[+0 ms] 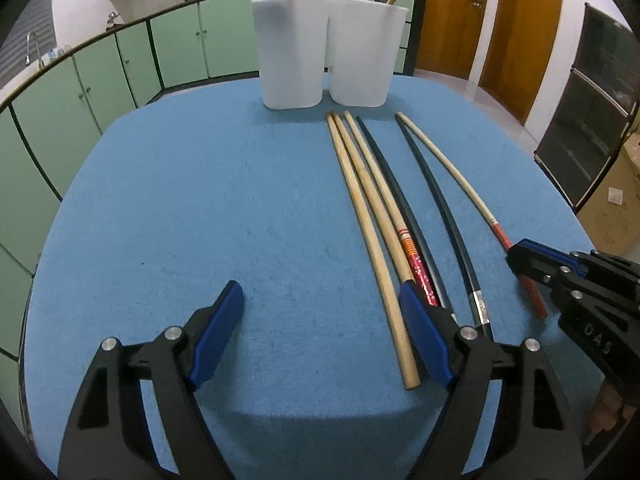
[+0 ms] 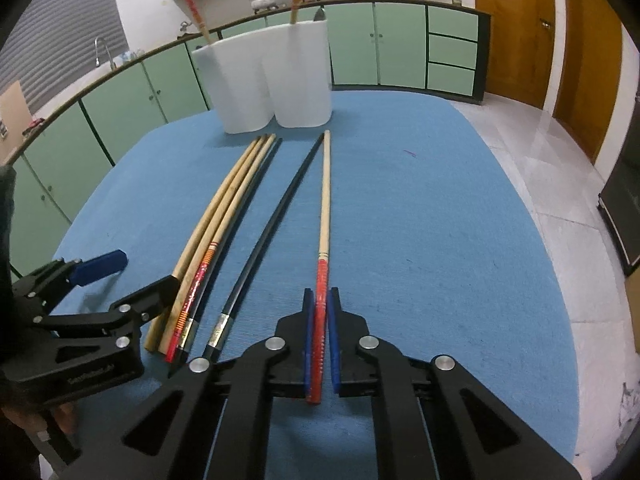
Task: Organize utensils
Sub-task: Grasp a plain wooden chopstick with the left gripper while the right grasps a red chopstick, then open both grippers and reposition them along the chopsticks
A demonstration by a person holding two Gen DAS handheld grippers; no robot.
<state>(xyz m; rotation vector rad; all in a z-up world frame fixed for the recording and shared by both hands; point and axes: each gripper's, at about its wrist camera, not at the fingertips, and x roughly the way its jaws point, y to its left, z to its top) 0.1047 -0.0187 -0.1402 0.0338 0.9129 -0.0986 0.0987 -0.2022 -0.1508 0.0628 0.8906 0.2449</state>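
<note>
— Two hand-held grippers over the blue desk (image 1: 180, 208). How do they stand?

— Right hand-held gripper (image 2: 320, 312) is nearly closed, its blue pads on either side of the red handle of a red-handled chopstick (image 2: 325, 208); the left pad touches it, the right shows a sliver of gap. That chopstick lies flat, tip pointing far.

— And the left?

— Left hand-held gripper (image 1: 320, 312) is wide, holding nothing. Its right finger (image 1: 424, 340) sits over the near ends of a bundle of chopsticks (image 1: 360, 184); whether it touches them I cannot tell.

— Anything else lying there?

— A black chopstick (image 2: 276, 220) lies between bundle and red-handled one. At the far edge stands a white two-compartment holder (image 1: 326, 52), one chopstick upright in each compartment.
</note>
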